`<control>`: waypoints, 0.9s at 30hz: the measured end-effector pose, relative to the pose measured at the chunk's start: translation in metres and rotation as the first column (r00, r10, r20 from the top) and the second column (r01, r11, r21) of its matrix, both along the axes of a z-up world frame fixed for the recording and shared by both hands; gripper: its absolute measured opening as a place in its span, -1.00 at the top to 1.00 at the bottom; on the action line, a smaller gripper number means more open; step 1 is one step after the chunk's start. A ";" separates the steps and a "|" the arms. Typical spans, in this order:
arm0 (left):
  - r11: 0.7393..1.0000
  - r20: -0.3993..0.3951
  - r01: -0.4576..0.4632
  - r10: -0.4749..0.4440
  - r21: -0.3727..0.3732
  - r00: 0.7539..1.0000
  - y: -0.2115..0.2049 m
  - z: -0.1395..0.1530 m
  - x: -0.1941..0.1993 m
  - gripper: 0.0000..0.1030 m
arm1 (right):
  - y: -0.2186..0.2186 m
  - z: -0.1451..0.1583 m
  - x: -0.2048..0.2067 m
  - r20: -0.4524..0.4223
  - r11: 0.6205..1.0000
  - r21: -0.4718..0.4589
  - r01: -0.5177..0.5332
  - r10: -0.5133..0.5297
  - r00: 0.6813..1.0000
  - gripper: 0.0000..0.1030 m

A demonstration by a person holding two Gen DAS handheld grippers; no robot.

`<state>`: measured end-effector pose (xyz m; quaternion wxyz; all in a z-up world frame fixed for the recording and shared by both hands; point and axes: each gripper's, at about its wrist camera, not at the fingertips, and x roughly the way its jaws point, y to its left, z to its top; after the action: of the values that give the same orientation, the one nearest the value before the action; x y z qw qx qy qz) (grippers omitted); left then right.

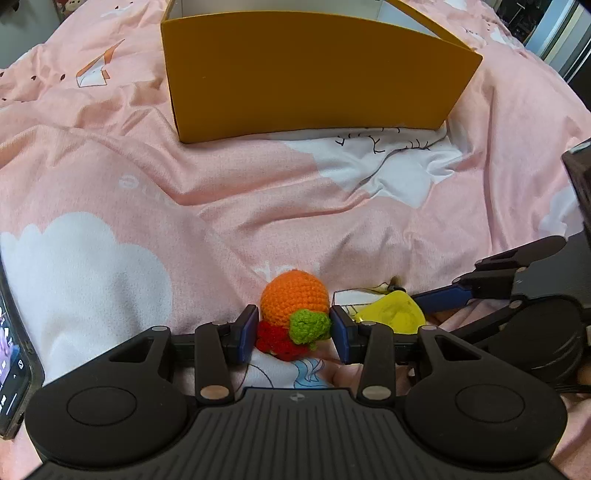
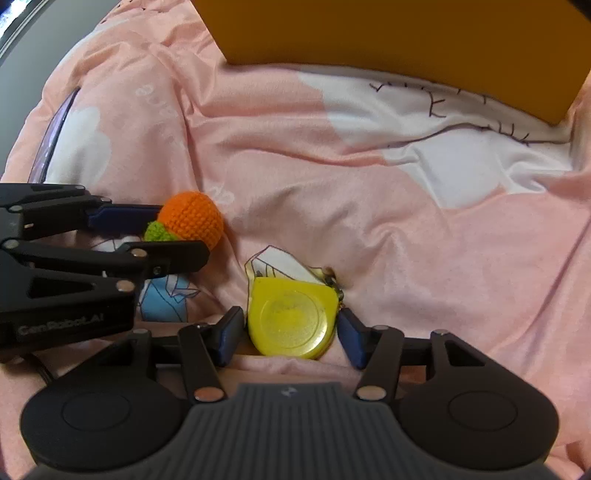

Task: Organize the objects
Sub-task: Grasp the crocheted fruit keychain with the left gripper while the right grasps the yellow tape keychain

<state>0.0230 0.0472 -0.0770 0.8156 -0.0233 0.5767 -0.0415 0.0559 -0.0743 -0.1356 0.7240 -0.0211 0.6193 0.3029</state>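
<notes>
An orange crocheted toy (image 1: 294, 301) with a green leaf and a red part lies on the pink bedspread. My left gripper (image 1: 294, 330) straddles it, its blue pads (image 1: 248, 326) close to both sides with small gaps. A yellow round tape measure (image 2: 292, 323) lies just right of the toy. My right gripper (image 2: 291, 334) straddles it, jaws open, pads (image 2: 231, 332) not touching. The toy also shows in the right wrist view (image 2: 192, 218), and the tape measure in the left wrist view (image 1: 391, 312).
An open yellow cardboard box (image 1: 314, 70) stands on the bed straight ahead, also seen from the right wrist (image 2: 406, 33). A phone (image 1: 11, 354) lies at the left edge. The bedspread (image 1: 258, 206) is wrinkled.
</notes>
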 end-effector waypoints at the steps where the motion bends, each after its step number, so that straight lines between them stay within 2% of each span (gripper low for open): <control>1: 1.000 0.003 -0.001 0.001 -0.003 1.000 0.000 0.000 0.000 0.08 | 0.001 -0.001 0.000 -0.002 1.000 -0.003 -0.004 0.004 1.000 -0.15; 8: 1.000 0.014 0.006 -0.006 -0.005 1.000 0.000 -0.001 -0.001 0.08 | 0.006 -0.014 0.005 -0.039 1.000 -0.018 -0.010 0.010 0.999 -0.19; 15: 1.000 0.039 -0.002 0.003 -0.023 0.999 0.002 0.002 -0.002 0.08 | 0.008 -0.013 0.003 -0.024 0.999 -0.029 -0.023 0.022 0.999 -0.16; 23: 0.999 0.081 0.037 -0.038 0.014 0.996 -0.004 0.006 -0.007 0.08 | 0.002 -0.005 0.001 0.000 1.000 -0.010 -0.009 0.009 1.000 -0.16; 27: 0.999 0.120 0.041 -0.039 -0.015 0.992 -0.002 0.010 -0.008 0.08 | -0.006 0.005 0.002 0.029 1.000 0.022 0.012 -0.013 0.999 -0.15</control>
<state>0.0150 0.0450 -0.0665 0.8474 -0.0160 0.5268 -0.0642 0.0575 -0.0806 -0.1304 0.7350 -0.0137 0.6056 0.3045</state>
